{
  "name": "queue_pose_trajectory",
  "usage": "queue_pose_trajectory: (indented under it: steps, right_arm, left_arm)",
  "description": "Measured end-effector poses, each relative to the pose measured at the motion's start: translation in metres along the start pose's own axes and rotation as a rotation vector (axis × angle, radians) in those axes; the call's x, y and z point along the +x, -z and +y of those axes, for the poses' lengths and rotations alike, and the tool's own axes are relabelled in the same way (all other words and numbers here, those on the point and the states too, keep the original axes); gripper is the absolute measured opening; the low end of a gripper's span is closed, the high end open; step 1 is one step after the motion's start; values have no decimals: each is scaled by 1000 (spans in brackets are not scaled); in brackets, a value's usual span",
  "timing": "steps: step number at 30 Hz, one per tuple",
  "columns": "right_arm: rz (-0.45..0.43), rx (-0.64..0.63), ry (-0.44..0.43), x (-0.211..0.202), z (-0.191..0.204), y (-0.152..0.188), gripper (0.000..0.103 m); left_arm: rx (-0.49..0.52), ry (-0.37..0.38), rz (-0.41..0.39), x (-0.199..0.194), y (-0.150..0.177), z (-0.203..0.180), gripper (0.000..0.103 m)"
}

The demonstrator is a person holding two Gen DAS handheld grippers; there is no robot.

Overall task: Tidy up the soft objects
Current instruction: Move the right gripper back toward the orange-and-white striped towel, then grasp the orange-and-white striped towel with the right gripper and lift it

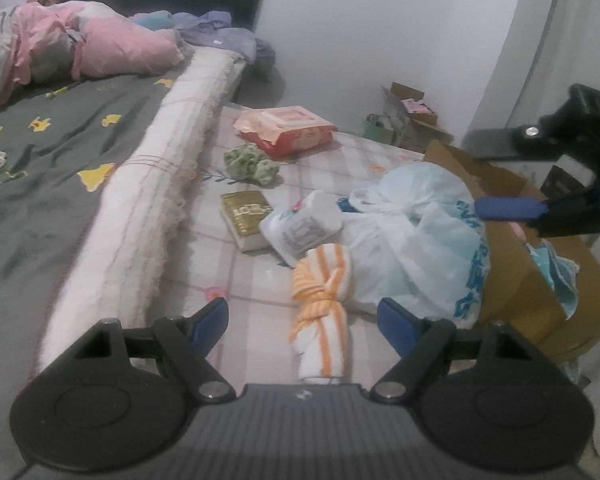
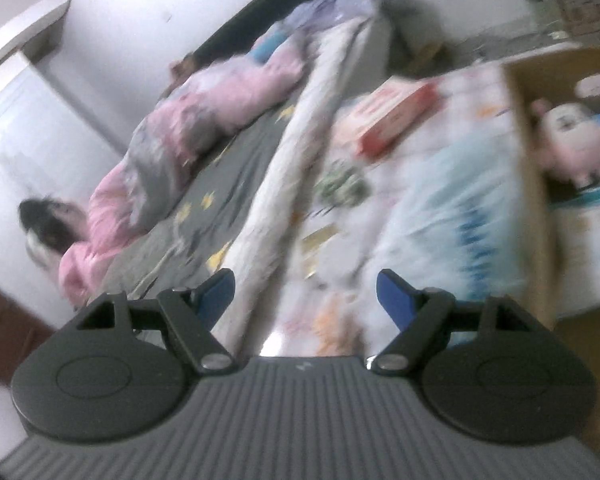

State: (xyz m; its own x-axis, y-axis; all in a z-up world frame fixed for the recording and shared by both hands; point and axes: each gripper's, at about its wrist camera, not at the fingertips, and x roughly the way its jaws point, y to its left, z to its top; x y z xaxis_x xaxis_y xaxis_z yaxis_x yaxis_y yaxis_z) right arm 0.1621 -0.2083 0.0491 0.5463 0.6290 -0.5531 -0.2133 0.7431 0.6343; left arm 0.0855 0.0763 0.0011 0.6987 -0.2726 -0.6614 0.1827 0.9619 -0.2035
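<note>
One striped towel (image 1: 324, 304), one box (image 1: 516, 280); left tongs (image 1: 303, 322) and right tongs (image 2: 305, 298) gape empty.

Right ahead of my left gripper (image 1: 303, 326) the knotted orange-striped towel (image 1: 322, 316) sits between the open jaws. The plastic bag (image 1: 416, 236) and cardboard box (image 1: 516, 264) crowd the right, the raised mattress edge (image 1: 148, 200) walls the left. Bare checked sheet (image 1: 244, 280) between is passable.

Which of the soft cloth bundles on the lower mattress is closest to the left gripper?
The orange-striped towel, knotted in the middle, lies just ahead of the open left gripper. The green bundle sits much farther back, near the red pack.
</note>
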Motion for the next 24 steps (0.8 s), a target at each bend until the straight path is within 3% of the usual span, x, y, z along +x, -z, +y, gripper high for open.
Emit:
queue_pose_trajectory:
  steps: [5,12,19,24]
  right_arm:
    - [64,-11,-24,29,23,28,77]
    - [132,16,36,61,21,65,74]
    - [94,78,162,87,1,87,72]
    - [108,182,144,106,-22,89,61]
  left_arm:
    - [-1,-3,7,-1,4,7,82]
    - [13,44,21,11,9,9,81]
    - [37,98,85,42,9,4,77]
    - [32,128,128,64,6,-1,70]
